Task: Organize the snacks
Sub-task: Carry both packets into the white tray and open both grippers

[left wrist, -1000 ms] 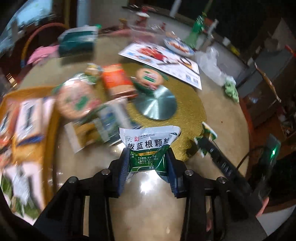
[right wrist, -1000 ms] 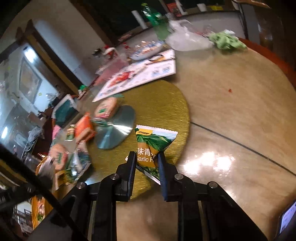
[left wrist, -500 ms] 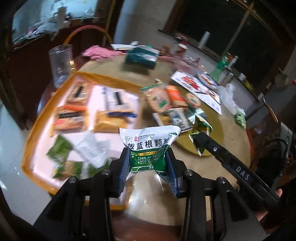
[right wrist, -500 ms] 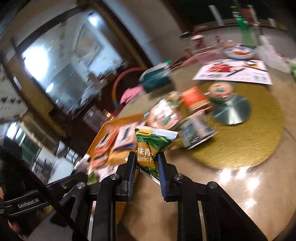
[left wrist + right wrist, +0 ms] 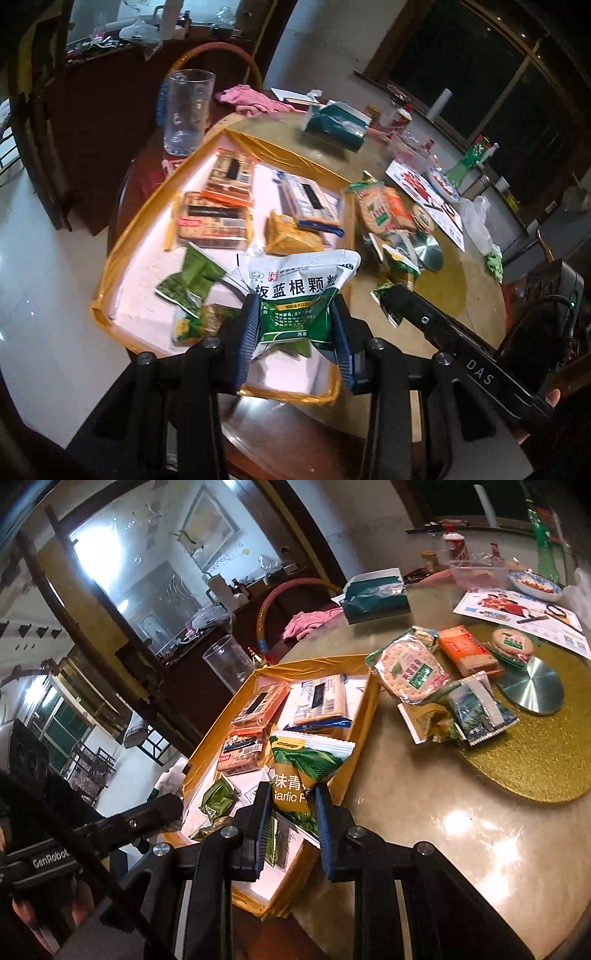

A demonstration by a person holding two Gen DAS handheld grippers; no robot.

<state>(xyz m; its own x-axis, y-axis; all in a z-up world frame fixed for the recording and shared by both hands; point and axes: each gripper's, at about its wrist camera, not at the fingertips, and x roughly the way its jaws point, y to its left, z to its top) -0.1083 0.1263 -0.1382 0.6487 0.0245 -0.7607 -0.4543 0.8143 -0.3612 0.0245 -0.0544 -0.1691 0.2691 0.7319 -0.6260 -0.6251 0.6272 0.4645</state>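
Note:
My left gripper (image 5: 293, 332) is shut on a white and green sachet (image 5: 295, 291) and holds it above the near side of a shallow yellow-rimmed box (image 5: 105, 280). In the right wrist view my right gripper (image 5: 291, 819) is shut on a yellow and green garlic pea packet (image 5: 303, 764), over the near end of the same box (image 5: 365, 701). The box holds several cracker packs and small green packets. More snacks (image 5: 410, 672) lie in a loose heap on the round table beside the box. The right gripper's body (image 5: 443, 332) also shows in the left wrist view.
A gold round mat (image 5: 546, 753) with a metal disc (image 5: 532, 690) lies right of the heap. A clear glass (image 5: 186, 110), a green tissue pack (image 5: 332, 125), a printed leaflet (image 5: 517, 609), a food bowl (image 5: 535, 585) and bottles stand farther back. The table edge runs close to the box.
Both grippers have swung left from the gold mat to over the yellow-rimmed box, each keeping its packet. The box has come into full view.

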